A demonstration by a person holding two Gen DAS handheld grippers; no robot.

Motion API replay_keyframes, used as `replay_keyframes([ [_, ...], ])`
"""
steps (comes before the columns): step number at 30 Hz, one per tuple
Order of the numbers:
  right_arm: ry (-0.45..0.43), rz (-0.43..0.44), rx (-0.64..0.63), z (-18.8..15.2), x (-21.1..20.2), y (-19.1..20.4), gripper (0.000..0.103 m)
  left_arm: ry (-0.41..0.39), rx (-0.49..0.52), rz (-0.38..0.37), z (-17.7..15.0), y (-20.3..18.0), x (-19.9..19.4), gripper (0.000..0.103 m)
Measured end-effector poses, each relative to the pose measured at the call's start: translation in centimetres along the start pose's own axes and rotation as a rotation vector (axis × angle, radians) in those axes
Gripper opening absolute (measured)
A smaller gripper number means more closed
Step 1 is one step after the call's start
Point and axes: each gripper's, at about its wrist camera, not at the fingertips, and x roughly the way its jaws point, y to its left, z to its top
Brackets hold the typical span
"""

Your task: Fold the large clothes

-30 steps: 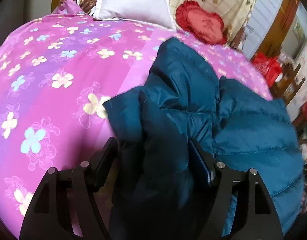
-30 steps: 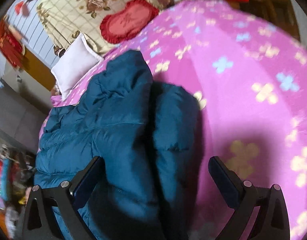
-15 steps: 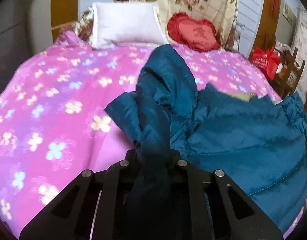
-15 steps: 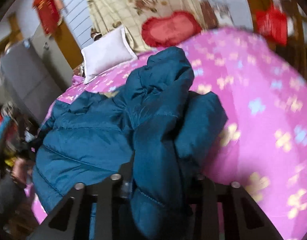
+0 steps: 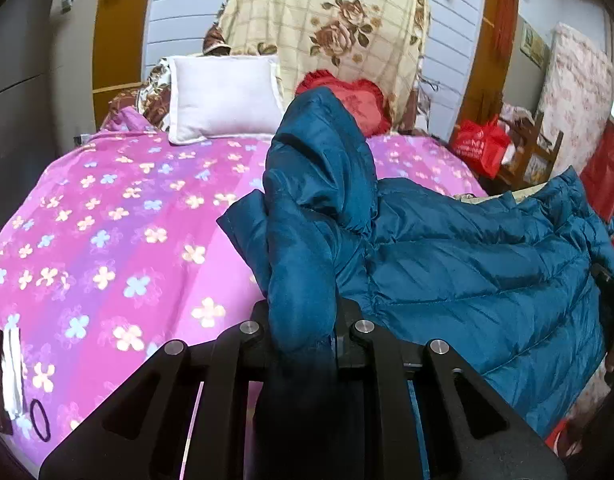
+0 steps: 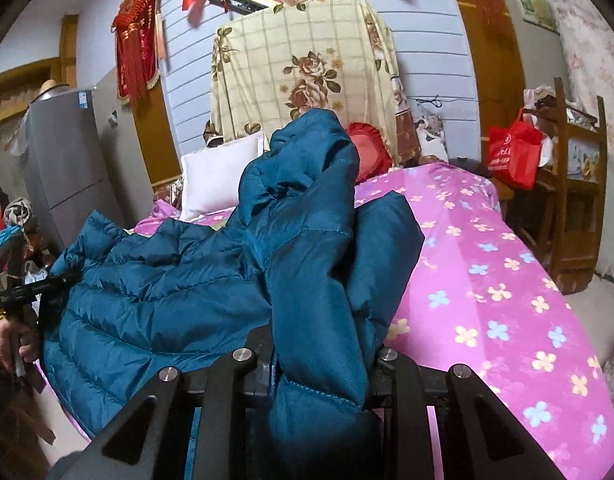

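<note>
- Now that both sets of jaws have just been closing, my left gripper [image 5: 303,332] is clamped tight on a bunched fold of the blue puffer jacket [image 5: 467,264], fabric squeezed between its fingers.
- Right gripper [image 6: 319,364] has pinched a thicker wad of the same jacket.
- Compared with 1 second ago, the jacket is lifted off the pink floral bedspread [image 5: 107,240], draping ahead of the fingers.
- Looks like I'm set to carry it over for the fold.
</note>
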Motion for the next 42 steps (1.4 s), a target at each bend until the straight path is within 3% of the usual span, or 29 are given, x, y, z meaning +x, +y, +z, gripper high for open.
replay_keyframes([
  [3,0.051,0.014,0.044,-1.2,1.9,-1.4,0.024,0.048,-0.01,0.027,-1.0,0.2,3.1,0.017],
  [4,0.082,0.025,0.072,-1.9,3.2,-1.9,0.025,0.059,0.002,0.06,-1.4,0.2,4.4,0.022],
  [5,0.125,0.036,0.106,-2.7,4.5,-2.6,0.026,0.09,0.004,0.096,-1.8,0.3,6.0,0.022],
  [7,0.292,-0.007,0.161,-4.7,7.8,-3.7,0.031,0.185,-0.045,0.117,-2.6,1.2,8.5,0.033],
  [9,0.36,0.003,0.237,-5.6,8.8,-4.8,0.049,0.238,-0.088,0.093,-3.2,2.0,9.5,0.041],
  [12,0.319,-0.003,0.331,-5.2,6.7,-6.4,0.053,0.211,-0.082,0.071,-3.2,2.6,8.2,0.056],
  [14,0.273,-0.051,0.354,-4.8,4.9,-6.7,0.059,0.171,-0.083,0.102,-2.6,3.1,6.5,0.057],
  [17,0.154,-0.118,0.264,-3.5,2.5,-4.4,0.068,0.074,-0.1,0.165,-1.2,3.5,3.9,0.059],
  [19,0.095,-0.071,0.2,-2.8,1.8,-2.3,0.069,-0.009,-0.103,0.183,-0.2,2.7,2.6,0.071],
  [21,0.071,-0.04,0.136,-2.1,2.5,-0.3,0.069,-0.037,-0.066,0.14,0.7,0.6,2.8,0.073],
  [26,0.131,-0.058,0.083,-0.7,7.7,2.0,0.069,0.072,-0.028,0.119,2.3,-3.0,8.8,0.073],
  [29,0.166,-0.071,0.092,0.4,10.5,2.1,0.069,0.144,-0.013,0.204,2.5,-3.3,12.7,0.073],
  [33,0.314,-0.142,0.02,0.7,16.0,1.6,0.075,0.192,0.039,0.308,1.3,-2.6,15.9,0.073],
  [36,0.458,-0.165,0.03,-1.3,20.1,-0.7,0.08,0.223,-0.026,0.282,-0.2,-0.9,17.2,0.079],
  [38,0.45,-0.117,0.1,-1.7,20.6,-2.4,0.084,0.199,-0.072,0.279,-0.8,-0.2,17.3,0.08],
  [42,0.433,-0.105,0.181,-2.3,21.3,-4.7,0.084,0.185,-0.106,0.297,-1.2,-0.2,17.9,0.082],
])
